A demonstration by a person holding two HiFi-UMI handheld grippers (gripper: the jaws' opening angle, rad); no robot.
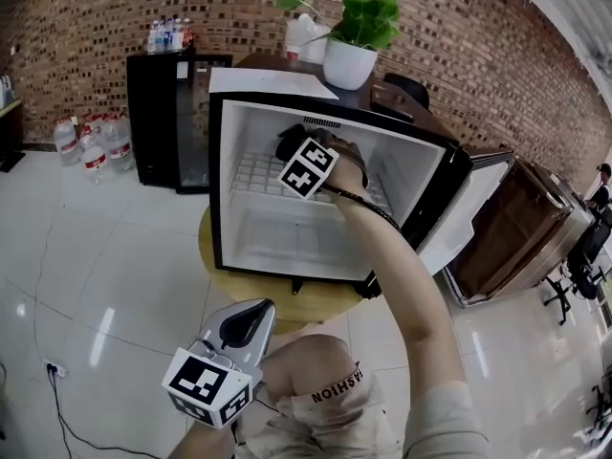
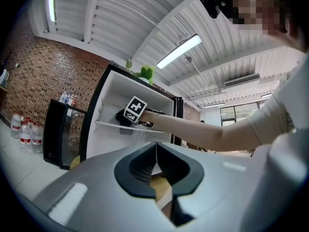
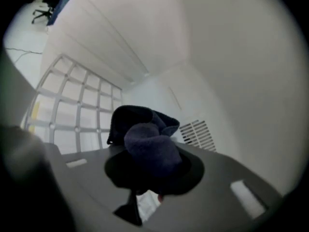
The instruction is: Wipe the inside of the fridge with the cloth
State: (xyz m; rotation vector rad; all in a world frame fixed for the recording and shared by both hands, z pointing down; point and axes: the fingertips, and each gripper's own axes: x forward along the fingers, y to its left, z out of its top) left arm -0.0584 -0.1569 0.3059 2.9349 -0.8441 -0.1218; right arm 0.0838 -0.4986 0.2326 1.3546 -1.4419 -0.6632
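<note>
A small fridge [image 1: 239, 113] stands open on a round wooden table [image 1: 287, 304]; its inside is white, with a wire shelf [image 1: 253, 172]. My right gripper [image 1: 292, 146] reaches deep inside over the shelf, shut on a dark blue cloth [image 3: 145, 139] that bulges out of its jaws towards the back wall [image 3: 159, 95]. In the left gripper view the same cloth [image 2: 121, 116] shows on the shelf beside the marker cube. My left gripper [image 1: 251, 321] hangs low in front of the table, near a knee, shut and empty, its jaws [image 2: 155, 166] pointing up at the fridge.
The fridge door [image 1: 469, 213] swings out to the right. A potted plant [image 1: 352, 41] sits on top of the fridge. A black glass-door cooler [image 1: 172, 118] stands to the left, with water bottles [image 1: 91, 142] on the floor beside it. A cable [image 1: 57, 390] crosses the tiled floor.
</note>
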